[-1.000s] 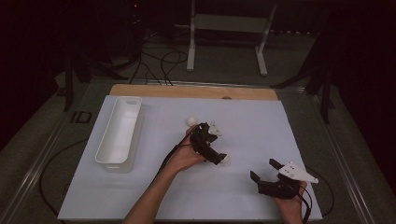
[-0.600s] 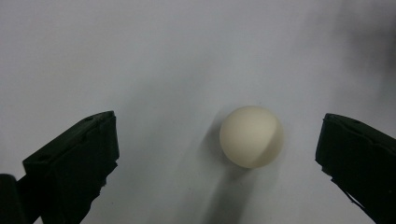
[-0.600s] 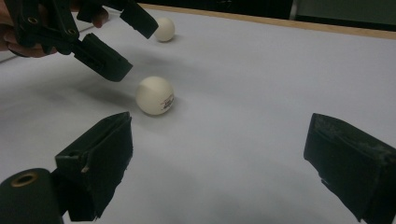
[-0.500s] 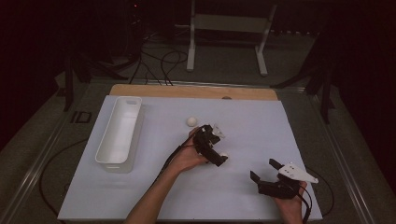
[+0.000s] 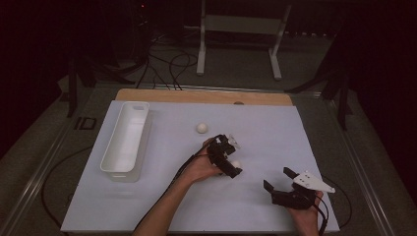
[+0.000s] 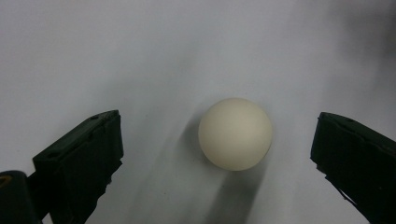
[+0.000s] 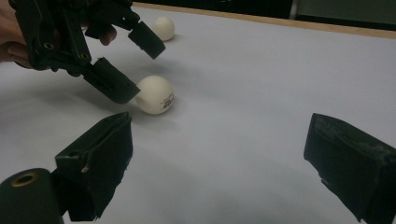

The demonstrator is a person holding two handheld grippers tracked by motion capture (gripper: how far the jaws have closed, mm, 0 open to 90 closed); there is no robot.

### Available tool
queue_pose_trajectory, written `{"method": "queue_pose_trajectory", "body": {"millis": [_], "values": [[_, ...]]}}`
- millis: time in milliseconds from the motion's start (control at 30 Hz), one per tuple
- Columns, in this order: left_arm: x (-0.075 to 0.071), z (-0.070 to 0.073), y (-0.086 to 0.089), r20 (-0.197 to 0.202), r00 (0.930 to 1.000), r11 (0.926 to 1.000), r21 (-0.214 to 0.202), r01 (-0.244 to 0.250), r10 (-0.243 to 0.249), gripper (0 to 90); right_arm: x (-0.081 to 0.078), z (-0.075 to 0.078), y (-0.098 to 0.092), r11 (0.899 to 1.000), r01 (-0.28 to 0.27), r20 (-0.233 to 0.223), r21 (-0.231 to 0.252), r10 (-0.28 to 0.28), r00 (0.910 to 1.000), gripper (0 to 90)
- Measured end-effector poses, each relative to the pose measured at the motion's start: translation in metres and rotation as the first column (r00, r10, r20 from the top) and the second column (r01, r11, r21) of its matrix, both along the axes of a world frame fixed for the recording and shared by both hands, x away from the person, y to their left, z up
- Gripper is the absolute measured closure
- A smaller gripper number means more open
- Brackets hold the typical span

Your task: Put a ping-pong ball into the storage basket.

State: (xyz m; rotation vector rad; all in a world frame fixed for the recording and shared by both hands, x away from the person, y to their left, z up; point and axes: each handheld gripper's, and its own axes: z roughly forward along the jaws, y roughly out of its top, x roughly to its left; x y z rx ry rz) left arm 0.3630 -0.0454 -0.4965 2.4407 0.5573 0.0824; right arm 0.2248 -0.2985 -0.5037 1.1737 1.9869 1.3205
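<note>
Left gripper [image 5: 230,158] now over ball [image 6: 235,133]

Dark room, white stand [image 5: 239,37], floor cables [image 5: 172,61]

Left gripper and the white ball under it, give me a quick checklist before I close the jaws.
1. Near ball sits between the left gripper jaws: ok.
2. Jaws apart, not pressing on it; they have just been closing a little: ok.
3. Ball centred between them: not ok, it lies nearer one jaw.
4. Far ball apart from the grasp: ok.
5. Right gripper open and off to the side: ok.
6. White tray upright: ok.
</note>
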Motion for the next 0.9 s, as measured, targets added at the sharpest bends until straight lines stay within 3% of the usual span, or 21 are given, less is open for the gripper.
{"method": "queue_pose_trajectory", "body": {"millis": [267,500,700,900], "values": [[-0.001,-0.004,-0.006,-0.020,0.9998,0.9997,0.024,0.001,-0.001,5.4,0.000,0.000,0.000,1.000,-0.001,0.001,-0.003,0.001,1.0000,7.6],[-0.002,-0.006,-0.011,-0.008,0.9999,0.9986,0.053,0.008,-0.008,9.7,0.000,0.000,0.000,1.000,0.001,0.002,-0.002,-0.001,1.0000,7.6],[-0.003,-0.009,-0.013,-0.019,0.9997,0.9977,0.064,0.019,-0.018,17.4,0.000,0.000,0.000,1.000,0.002,0.003,-0.002,-0.002,1.0000,7.6],[-0.003,-0.011,-0.014,-0.036,0.9987,0.9967,0.072,0.039,-0.036,31.3,0.000,0.000,-0.001,1.000,0.000,0.004,-0.003,0.000,1.0000,7.6]]}}
